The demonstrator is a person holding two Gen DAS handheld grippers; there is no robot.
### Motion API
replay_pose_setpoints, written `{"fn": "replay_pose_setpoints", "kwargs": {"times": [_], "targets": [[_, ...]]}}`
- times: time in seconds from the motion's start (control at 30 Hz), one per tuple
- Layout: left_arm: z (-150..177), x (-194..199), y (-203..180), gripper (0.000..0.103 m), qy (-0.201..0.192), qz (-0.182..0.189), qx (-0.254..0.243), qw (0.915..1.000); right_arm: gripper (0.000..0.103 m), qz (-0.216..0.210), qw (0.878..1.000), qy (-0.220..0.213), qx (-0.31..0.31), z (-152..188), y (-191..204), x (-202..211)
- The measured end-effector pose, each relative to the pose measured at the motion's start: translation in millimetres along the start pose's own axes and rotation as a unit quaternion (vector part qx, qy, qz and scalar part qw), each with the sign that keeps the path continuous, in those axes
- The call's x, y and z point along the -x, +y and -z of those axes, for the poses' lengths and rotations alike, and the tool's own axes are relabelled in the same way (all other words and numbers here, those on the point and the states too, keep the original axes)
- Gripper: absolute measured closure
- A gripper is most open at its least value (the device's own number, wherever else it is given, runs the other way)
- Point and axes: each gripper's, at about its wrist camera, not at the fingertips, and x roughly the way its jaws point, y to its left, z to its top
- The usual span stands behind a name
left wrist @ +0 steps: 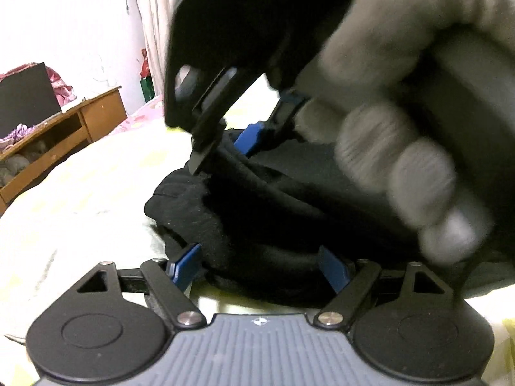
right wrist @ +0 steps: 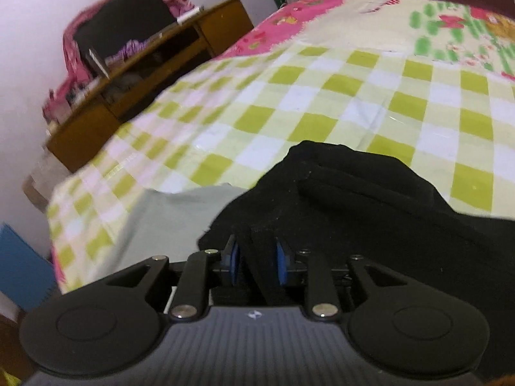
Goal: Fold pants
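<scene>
The black pants (right wrist: 370, 186) lie bunched in a folded heap on the checked bedsheet (right wrist: 322, 96). My right gripper (right wrist: 257, 260) is low at the heap's near edge. Its blue pads (right wrist: 233, 260) stand a little apart with a ridge of black fabric loose between them. In the left wrist view the black pants (left wrist: 257, 218) fill the middle. My left gripper (left wrist: 260, 267) is open wide at their near edge, with the heap's rim between its blue fingers (left wrist: 186, 263). Beyond the heap a grey-gloved hand (left wrist: 402, 148) holds the right gripper (left wrist: 267, 122), which dips into the pants' far side.
A pale green cloth (right wrist: 167, 212) lies under the pants at the left. Beside the bed a wooden desk (right wrist: 154, 74) carries a dark screen (right wrist: 125, 22) and pink fabric. A blue panel (right wrist: 22, 267) stands low at the left. The sheet stretches on beyond the pants.
</scene>
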Motion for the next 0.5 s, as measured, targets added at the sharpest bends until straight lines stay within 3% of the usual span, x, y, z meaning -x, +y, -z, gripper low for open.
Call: {"fn": "replay_pose_setpoints", "kwargs": {"times": [0.13, 0.2, 0.33, 0.5], "targets": [[1.5, 8.8, -4.6, 0.011, -0.020, -0.001, -0.006, 0.9998, 0.077, 0.006, 1.000, -0.026, 0.011, 3.9, -4.3, 22.6], [5.3, 5.7, -8.2, 0.010, -0.033, 0.009, -0.009, 0.9994, 0.068, 0.017, 0.999, -0.031, 0.027, 3.7, -1.6, 25.5], [7.4, 2.9, -15.6, 0.010, -0.028, 0.019, -0.026, 0.9991, 0.059, 0.006, 0.998, -0.001, 0.063, 6.0, 13.9, 13.9], [8.1, -10.9, -5.0, 0.010, 0.001, 0.046, 0.005, 0.9989, 0.051, 0.061, 0.985, 0.044, 0.154, 16.2, 36.3, -12.9]]}}
